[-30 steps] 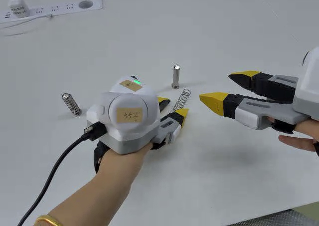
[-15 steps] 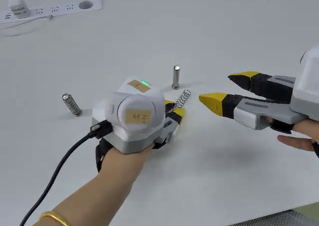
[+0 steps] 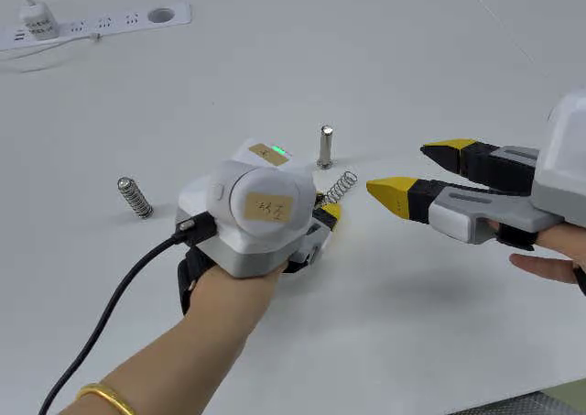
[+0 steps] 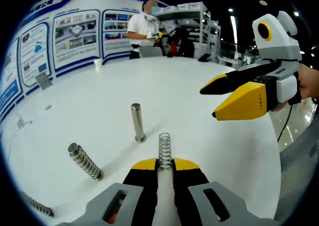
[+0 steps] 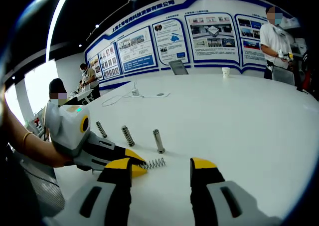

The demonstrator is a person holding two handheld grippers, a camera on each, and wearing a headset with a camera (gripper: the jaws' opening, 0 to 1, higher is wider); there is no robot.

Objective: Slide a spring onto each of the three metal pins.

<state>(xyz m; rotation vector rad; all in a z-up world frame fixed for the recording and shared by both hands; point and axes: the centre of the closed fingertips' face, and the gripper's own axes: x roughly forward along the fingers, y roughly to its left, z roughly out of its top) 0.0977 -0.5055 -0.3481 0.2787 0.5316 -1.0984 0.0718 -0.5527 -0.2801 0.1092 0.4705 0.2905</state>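
Observation:
My left gripper [image 3: 322, 210] [image 4: 164, 164] is shut on one end of a loose spring [image 3: 340, 186] [image 4: 164, 147], which juts out ahead of the jaws, just above the table. A bare metal pin [image 3: 326, 147] [image 4: 136, 122] stands upright a little beyond and left of the spring's free end. Another pin wearing a spring [image 3: 135, 196] [image 4: 85, 161] stands further left, and a second sprung pin [image 4: 35, 205] leans at the view's lower left. My right gripper [image 3: 417, 169] [image 5: 162, 167] hovers open to the right, with nothing between its jaws. It faces the held spring [image 5: 154, 162] and the bare pin [image 5: 158, 140].
A white power strip [image 3: 101, 25] with a plug and cable lies at the far left of the white table [image 3: 394, 58]. The left gripper's black cable [image 3: 101, 323] trails toward me. People stand beyond the table's far side, in front of wall posters.
My left gripper has rolled and edged slightly right and forward, carrying the spring closer to the bare pin. The right gripper has barely moved.

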